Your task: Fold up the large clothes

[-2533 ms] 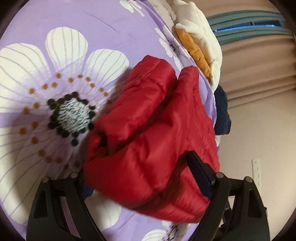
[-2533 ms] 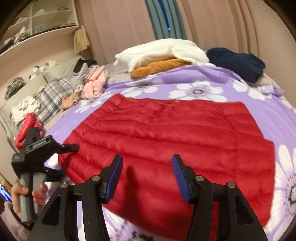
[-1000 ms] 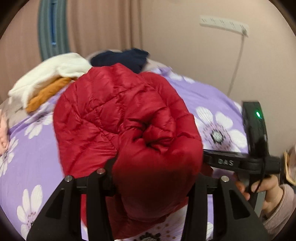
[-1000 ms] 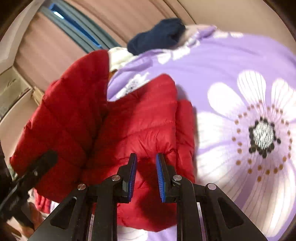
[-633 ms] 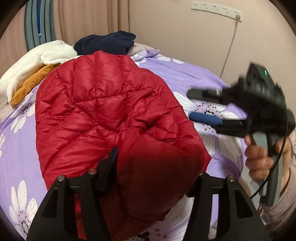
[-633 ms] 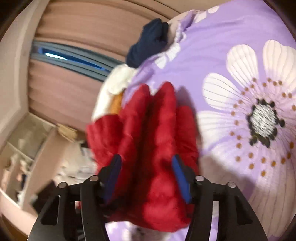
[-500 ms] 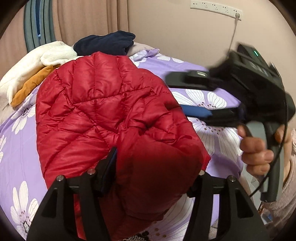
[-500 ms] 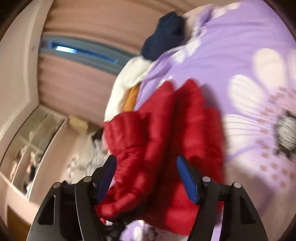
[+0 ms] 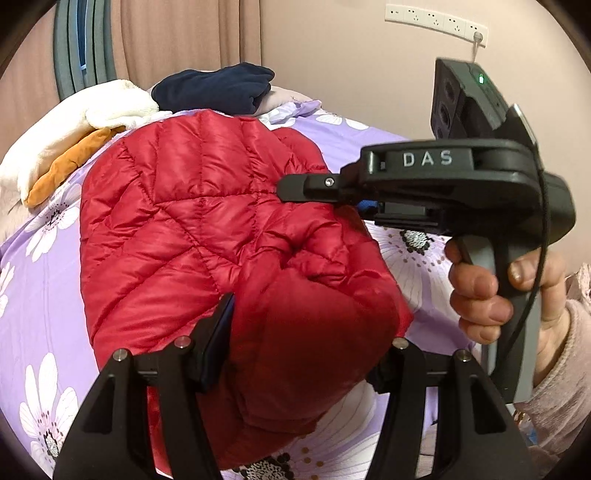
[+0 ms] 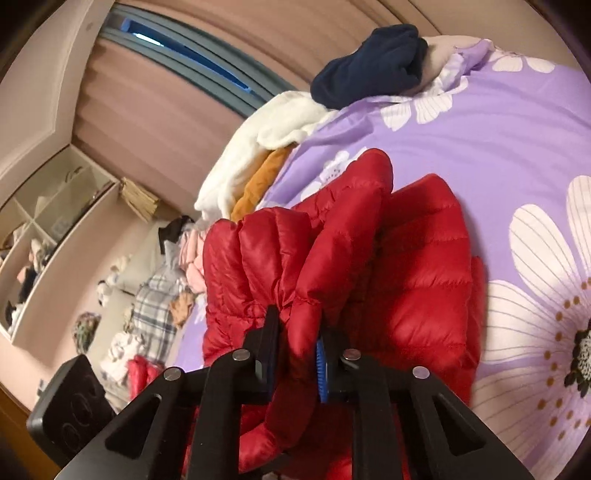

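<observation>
A red puffer jacket [image 9: 207,229] hangs bunched above the purple flowered bedsheet [image 9: 37,295]. My left gripper [image 9: 306,339] is shut on a thick wad of its near end, and the padding bulges out between the fingers. In the left wrist view my right gripper [image 9: 314,190], held by a hand [image 9: 480,295], reaches in from the right and bites the jacket's right edge. The right wrist view shows that gripper [image 10: 297,332] with its jaws closing on a narrow fold of the red jacket [image 10: 406,258], the pads pressing into the fabric. The rest of the jacket droops toward the sheet [image 10: 517,129].
At the far end of the bed lie a white garment [image 9: 92,107], an orange one [image 9: 70,162] and a navy one [image 9: 218,88]. A heap of mixed clothes [image 10: 155,295] and open shelves [image 10: 48,221] stand to the left. A wall with a socket strip [image 9: 436,18] borders the bed.
My right gripper let go, opened wide, swung over to the jacket's right edge and closed on a fold there. My left gripper kept its hold on the bunched end.
</observation>
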`<action>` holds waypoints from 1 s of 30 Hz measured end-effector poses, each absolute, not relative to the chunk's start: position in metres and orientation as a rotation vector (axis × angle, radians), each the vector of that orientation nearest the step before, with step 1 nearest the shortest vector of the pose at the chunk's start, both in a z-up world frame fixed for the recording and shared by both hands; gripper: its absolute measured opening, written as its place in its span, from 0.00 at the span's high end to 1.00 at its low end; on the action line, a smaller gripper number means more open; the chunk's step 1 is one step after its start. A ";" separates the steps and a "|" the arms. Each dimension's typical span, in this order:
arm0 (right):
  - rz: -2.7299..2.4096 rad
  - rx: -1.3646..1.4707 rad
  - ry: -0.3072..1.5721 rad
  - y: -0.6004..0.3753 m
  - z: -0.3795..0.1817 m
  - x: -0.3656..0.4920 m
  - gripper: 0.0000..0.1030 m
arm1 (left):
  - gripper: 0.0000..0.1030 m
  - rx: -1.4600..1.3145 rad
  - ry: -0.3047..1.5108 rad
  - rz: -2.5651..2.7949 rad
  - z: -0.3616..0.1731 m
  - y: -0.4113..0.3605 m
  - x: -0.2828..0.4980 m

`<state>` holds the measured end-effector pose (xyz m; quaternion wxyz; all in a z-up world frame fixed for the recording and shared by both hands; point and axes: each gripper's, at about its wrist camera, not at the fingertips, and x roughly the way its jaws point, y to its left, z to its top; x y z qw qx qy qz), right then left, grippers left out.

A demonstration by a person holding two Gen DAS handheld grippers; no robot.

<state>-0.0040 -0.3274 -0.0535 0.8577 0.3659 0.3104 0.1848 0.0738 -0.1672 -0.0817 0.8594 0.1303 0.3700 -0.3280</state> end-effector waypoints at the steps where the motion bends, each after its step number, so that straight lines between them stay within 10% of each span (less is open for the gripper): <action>1: 0.383 0.772 0.648 -0.329 -0.055 0.001 0.84 | 0.42 0.267 0.779 -0.695 -0.080 -0.166 0.072; 20: 0.276 0.805 0.684 -0.347 -0.102 -0.015 0.84 | 0.50 -0.036 0.798 -0.603 -0.045 -0.111 0.149; 30: 0.053 0.467 0.581 -0.333 -0.041 -0.053 0.72 | 0.54 0.025 0.891 -0.533 -0.078 -0.123 0.178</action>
